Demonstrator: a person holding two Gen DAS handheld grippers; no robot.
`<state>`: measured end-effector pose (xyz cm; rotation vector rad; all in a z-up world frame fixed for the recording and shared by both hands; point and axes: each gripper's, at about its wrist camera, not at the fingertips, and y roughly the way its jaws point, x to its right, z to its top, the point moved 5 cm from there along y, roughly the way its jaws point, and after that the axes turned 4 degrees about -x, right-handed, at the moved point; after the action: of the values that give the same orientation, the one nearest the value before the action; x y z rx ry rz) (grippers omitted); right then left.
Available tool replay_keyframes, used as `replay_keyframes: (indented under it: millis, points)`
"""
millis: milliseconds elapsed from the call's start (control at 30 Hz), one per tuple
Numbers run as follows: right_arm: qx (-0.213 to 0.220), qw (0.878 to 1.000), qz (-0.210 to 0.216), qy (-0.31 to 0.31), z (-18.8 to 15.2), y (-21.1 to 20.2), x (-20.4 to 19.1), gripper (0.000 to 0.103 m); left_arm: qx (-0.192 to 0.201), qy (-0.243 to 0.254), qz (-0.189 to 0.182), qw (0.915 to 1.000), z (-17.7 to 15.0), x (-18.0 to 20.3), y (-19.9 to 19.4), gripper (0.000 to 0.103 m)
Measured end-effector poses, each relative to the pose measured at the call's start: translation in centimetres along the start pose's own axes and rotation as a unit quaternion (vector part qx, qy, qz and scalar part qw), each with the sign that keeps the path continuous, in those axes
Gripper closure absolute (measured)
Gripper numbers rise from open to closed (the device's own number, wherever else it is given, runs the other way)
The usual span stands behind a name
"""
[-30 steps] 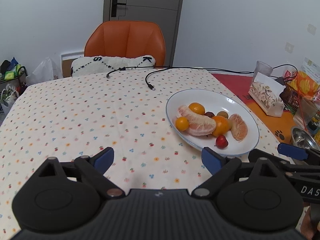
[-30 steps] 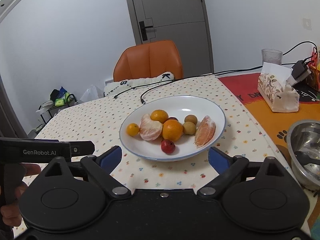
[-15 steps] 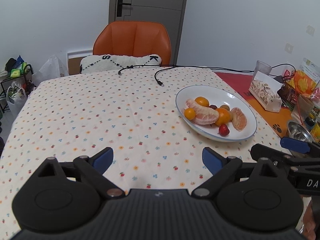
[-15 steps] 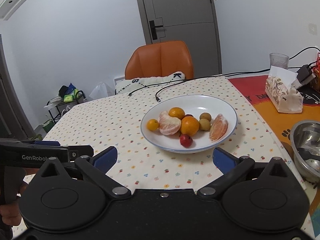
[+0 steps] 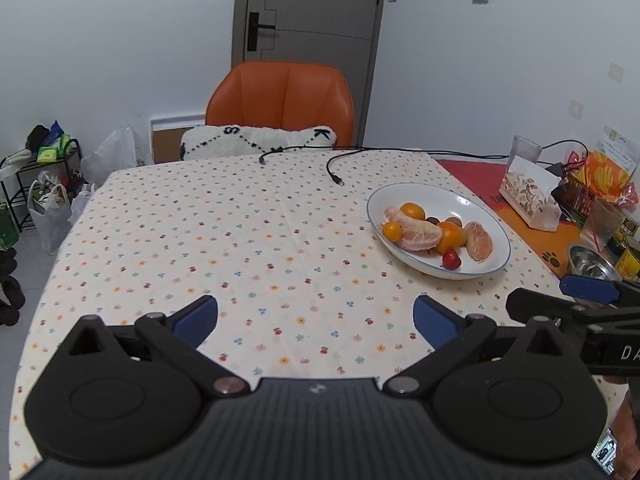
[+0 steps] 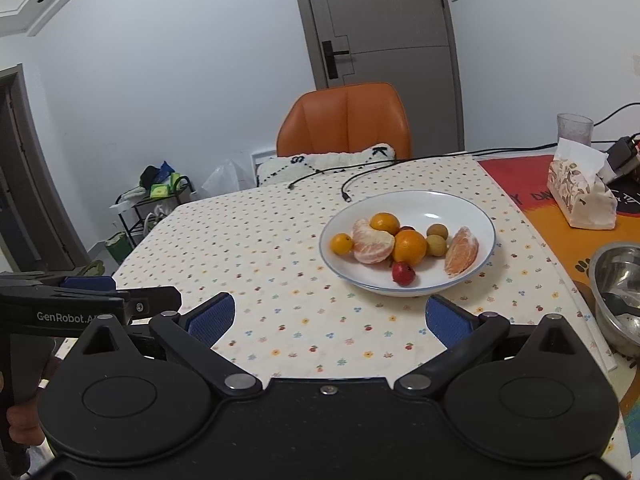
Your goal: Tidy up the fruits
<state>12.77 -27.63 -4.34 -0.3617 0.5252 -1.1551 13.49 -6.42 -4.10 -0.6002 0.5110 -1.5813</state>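
Fruit: all of it lies in the plate [image 6: 476, 216] on the dotted cloth [image 5: 240, 232], toward the right side of the table.
Contents: two peeled halves [image 6: 373, 242] [image 6: 462, 252], a big orange [image 6: 409, 246], two smaller ones [image 6: 385, 223] [image 6: 341, 243], two brown-green round fruits [image 6: 436, 230] [image 6: 436, 245], a red fruit [image 6: 403, 273].
Right view only: both brown-green fruits show clearly, as does the inside of the steel bowl [image 6: 618, 280] at the right edge.
Left view only: the snack bags and tins [image 5: 604, 176] behind the tissue pack [image 5: 528, 196]; here the big orange hides most of the brown-green fruits.
Both views: two cable ends [image 5: 340, 180] on the cloth behind the plate, an orange chair [image 5: 280, 100] at the far side.
Left gripper [image 5: 316, 316]: spread wide, nothing between the pads, above bare cloth, well left of the plate.
Right gripper [image 6: 330, 318]: spread wide, empty, just short of the plate's near rim, touching nothing.
Cross-sight: each gripper shows at the edge of the other's view.
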Motion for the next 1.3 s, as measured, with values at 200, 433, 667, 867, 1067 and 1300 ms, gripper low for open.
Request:
replay_keyframes:
  millis: [200,433,667,867,1067,1300]
  points:
    - [0.000,1.000,0.015,-0.011,0.0,-1.1,-1.5,0.000,0.012,-0.005,0.015,0.9998,-0.7,-1.3,-2.1,0.000]
    - [0.004,0.999,0.032,-0.016,-0.1,-2.3,-2.9,0.000,0.016,-0.010,0.025,0.9995,-1.3,-2.8,-4.7,0.000]
    - [0.018,0.999,0.041,-0.022,0.5,-3.9,-3.8,0.000,0.020,-0.014,0.038,0.9990,-1.7,-4.0,-6.8,0.000]
    - [0.014,0.998,0.050,-0.022,1.0,-5.1,-4.4,0.000,0.035,-0.014,0.039,0.9985,-1.7,-4.8,-8.9,0.000]
    - [0.009,0.998,0.054,-0.025,1.0,-6.4,-5.1,0.000,0.053,-0.018,0.034,0.9979,-1.7,-4.8,-10.9,0.000]
    - [0.007,0.998,0.056,-0.034,1.1,-7.7,-6.0,0.000,0.067,-0.038,0.029,0.9966,-1.7,-5.2,-12.7,0.000]
